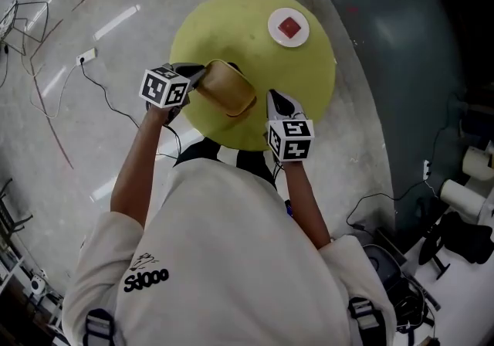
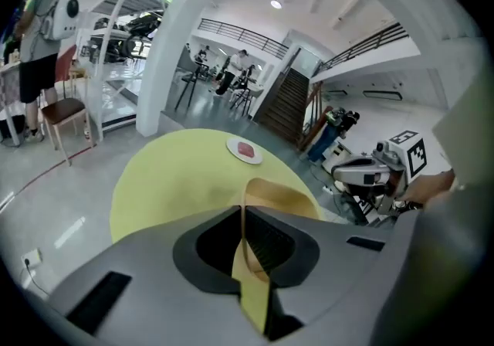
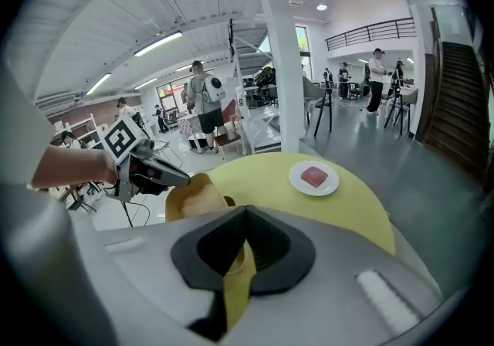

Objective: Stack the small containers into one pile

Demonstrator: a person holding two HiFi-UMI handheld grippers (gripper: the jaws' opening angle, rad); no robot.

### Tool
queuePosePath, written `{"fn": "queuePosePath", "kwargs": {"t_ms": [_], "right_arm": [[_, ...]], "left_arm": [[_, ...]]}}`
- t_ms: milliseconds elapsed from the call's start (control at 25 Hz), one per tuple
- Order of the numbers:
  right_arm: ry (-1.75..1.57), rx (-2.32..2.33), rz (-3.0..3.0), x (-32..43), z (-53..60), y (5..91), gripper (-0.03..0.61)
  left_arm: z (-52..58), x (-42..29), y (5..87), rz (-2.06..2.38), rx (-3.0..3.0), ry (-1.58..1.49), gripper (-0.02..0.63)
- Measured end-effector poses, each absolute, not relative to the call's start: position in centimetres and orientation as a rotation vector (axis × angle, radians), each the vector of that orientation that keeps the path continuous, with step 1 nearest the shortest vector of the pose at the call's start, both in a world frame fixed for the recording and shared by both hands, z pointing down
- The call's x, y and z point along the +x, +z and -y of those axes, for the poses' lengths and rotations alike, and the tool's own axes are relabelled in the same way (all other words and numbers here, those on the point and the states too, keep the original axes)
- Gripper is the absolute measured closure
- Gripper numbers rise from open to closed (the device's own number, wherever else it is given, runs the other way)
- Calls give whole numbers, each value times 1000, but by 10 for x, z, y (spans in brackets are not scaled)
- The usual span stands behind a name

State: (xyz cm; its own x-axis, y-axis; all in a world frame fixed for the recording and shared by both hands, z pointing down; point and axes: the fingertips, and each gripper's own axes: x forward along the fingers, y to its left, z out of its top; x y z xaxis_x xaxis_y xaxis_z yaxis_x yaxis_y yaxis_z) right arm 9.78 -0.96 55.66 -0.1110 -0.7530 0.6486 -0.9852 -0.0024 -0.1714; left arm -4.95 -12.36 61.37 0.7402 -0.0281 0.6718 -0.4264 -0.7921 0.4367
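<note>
Now left claw (image 2: 241, 212) and right claw (image 3: 245, 215) each pinch tight on the tan container (image 1: 228, 88), held over the yellow tabletop (image 1: 231, 32).

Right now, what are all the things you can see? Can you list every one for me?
round yellow-green table: one, yellow-green, standing on the grey floor
round white plate: one, white, on the table's far side
red square piece: one, red, on the plate
small tan container: at least one, tan, tilted, at the table's near side; I cannot tell if more are nested in it
white power strip: one, white, on the floor left of the table, with a dark cable
left gripper: one, dark with a marker cube, pinching the container's wall
right gripper: one, same look, jaws together, to the right of the container
person's white top: one, white, nearest the camera
</note>
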Motion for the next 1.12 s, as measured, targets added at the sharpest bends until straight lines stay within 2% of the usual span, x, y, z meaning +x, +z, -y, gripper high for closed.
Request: {"fn": "queuePosePath", "kwargs": {"t_ms": [480, 1120], "right_arm": [[914, 1884, 1830, 111, -8, 564, 568], [970, 1938, 1766, 129, -17, 573, 568]], "left_arm": [[115, -7, 630, 117, 2448, 1162, 589], [111, -2, 664, 87, 2381, 1348, 589]]}}
